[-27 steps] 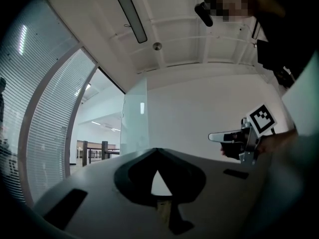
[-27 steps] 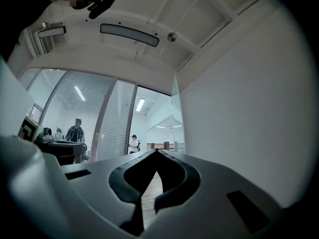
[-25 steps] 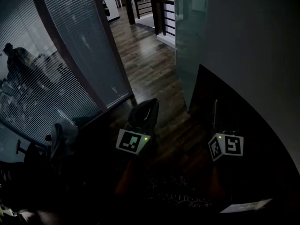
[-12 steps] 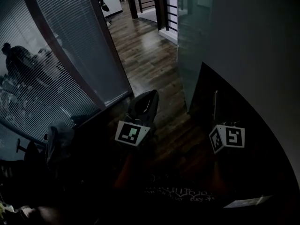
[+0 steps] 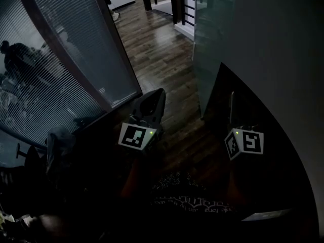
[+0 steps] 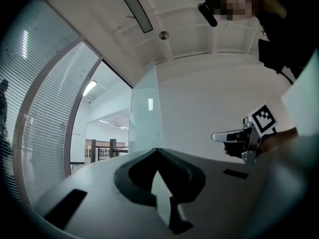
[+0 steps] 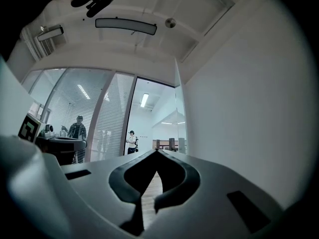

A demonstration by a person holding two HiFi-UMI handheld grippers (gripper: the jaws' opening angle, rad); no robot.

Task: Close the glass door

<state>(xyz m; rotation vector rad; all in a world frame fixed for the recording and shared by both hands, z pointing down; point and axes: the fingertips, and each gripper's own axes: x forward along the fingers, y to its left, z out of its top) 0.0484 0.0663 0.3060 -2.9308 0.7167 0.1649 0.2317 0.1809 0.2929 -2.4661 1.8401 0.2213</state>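
Tip imo: left hand-held gripper point(image 5: 158, 94) & right hand-held gripper point(image 5: 232, 96) both pinched shut, empty, so reach glass door point(image 5: 208, 49) first, then push its edge.

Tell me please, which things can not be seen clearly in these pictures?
Glass door: head view, top cut off by the upper edge; no view shows a handle.
Right gripper: head view, too dark to read its jaws.
Person behind the blinds: right gripper view, too small for detail.

Was office: glass partition walls point(image 5: 61, 49) with slatted blinds, frosted glass door point(image 5: 207, 44), dark plank floor point(image 5: 162, 49), strip ceiling light point(image 7: 126, 26), person point(image 7: 77, 129) standing behind glass.
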